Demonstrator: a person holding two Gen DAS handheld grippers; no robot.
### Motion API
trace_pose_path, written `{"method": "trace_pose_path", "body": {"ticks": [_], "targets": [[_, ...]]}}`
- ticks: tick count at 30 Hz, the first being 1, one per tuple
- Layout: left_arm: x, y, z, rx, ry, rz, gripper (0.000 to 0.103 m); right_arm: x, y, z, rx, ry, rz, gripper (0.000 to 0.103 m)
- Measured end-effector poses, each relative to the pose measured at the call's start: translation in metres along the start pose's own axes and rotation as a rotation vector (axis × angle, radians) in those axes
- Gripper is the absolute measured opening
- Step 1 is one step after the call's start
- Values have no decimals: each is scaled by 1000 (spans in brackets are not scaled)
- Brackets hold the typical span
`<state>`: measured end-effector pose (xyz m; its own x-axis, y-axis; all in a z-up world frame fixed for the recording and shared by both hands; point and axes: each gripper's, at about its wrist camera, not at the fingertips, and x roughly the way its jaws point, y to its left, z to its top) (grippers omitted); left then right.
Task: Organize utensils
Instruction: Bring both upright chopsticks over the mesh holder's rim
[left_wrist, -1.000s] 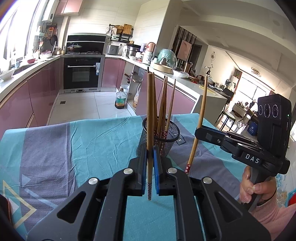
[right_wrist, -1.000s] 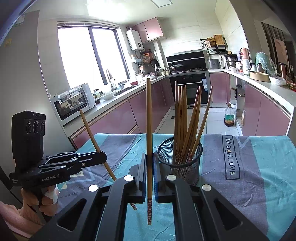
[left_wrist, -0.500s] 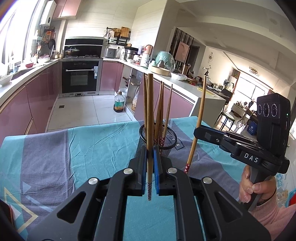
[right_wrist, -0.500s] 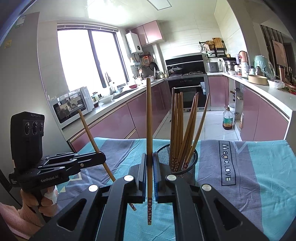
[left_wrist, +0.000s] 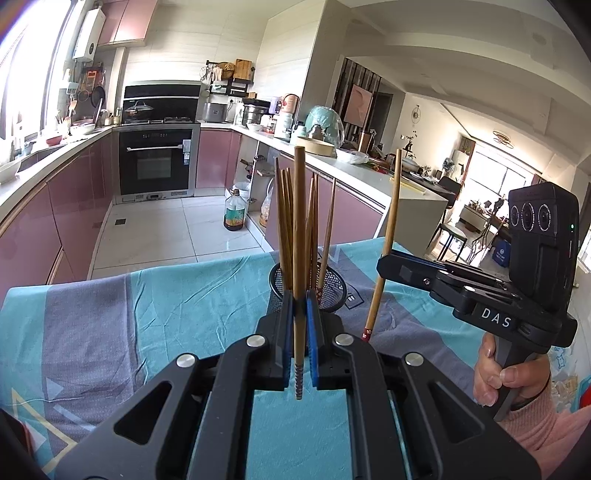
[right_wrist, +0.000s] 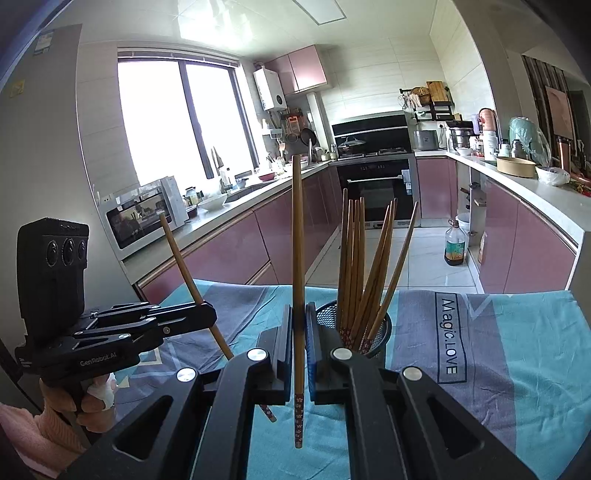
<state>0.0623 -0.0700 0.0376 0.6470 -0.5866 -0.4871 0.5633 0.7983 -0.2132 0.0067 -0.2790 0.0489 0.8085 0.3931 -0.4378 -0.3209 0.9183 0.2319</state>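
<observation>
My left gripper is shut on a brown wooden chopstick, held upright with its patterned end hanging below the blue pads. Just behind it a black mesh holder stands on the table with several chopsticks in it. At the right my right gripper is shut on a second chopstick, beside the holder. In the right wrist view, the right gripper clamps its upright chopstick. The holder is close behind it to the right. The left gripper holds its slanted chopstick at the left.
A teal and grey tablecloth covers the table, printed with "Magic.LOVE". Beyond its far edge lie the kitchen floor, pink cabinets, an oven and an oil bottle. A person's hands grip both handles.
</observation>
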Motion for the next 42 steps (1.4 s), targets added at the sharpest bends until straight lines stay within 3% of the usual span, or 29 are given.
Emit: {"method": "trace_pose_path", "body": {"ticks": [42], "targets": [[-14, -7, 16, 43, -33, -1, 7, 4, -6, 11, -13, -7, 5, 5]]}}
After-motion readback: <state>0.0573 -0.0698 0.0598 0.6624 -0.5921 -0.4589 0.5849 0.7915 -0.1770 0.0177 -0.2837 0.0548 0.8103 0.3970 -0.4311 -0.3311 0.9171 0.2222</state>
